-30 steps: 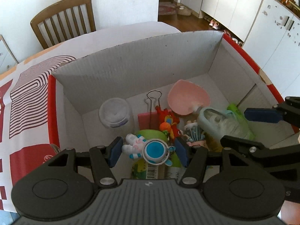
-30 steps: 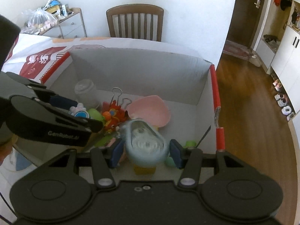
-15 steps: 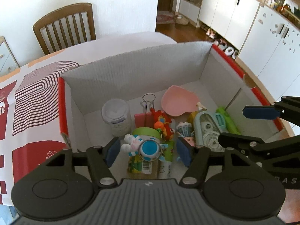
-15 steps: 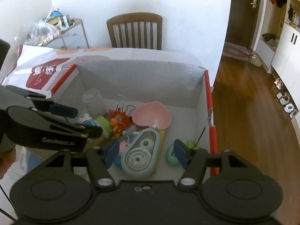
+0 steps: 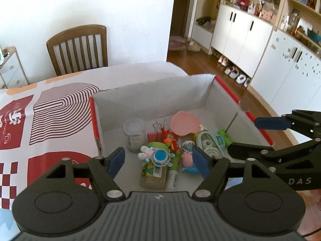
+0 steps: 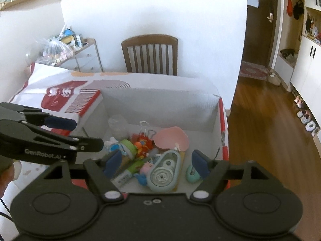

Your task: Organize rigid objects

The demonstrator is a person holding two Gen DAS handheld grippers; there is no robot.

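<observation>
A red-edged cardboard box [image 5: 152, 98] [image 6: 164, 104] on the table holds small rigid things: a blue-and-white astronaut toy [image 5: 158, 156], a green-lidded jar [image 5: 154, 174], a clear cup [image 5: 134, 132], a pink heart dish [image 5: 185, 123] [image 6: 170, 139], a pale blue correction-tape dispenser [image 5: 208, 144] [image 6: 163, 171], an orange toy [image 5: 170, 140] and a binder clip [image 5: 159, 126]. My left gripper [image 5: 158, 161] is open and empty above the box's near side. My right gripper [image 6: 155, 161] is open and empty above the dispenser.
A red-and-white patterned tablecloth [image 5: 40, 116] covers the table left of the box. A wooden chair [image 5: 78, 48] [image 6: 150, 54] stands behind the table. White cabinets [image 5: 260, 46] and wood floor [image 6: 266, 120] lie to the right.
Both grippers have risen up and back out of the box. The right gripper has let go of the correction-tape dispenser, which now lies in the box. The astronaut toy stays in the box.
</observation>
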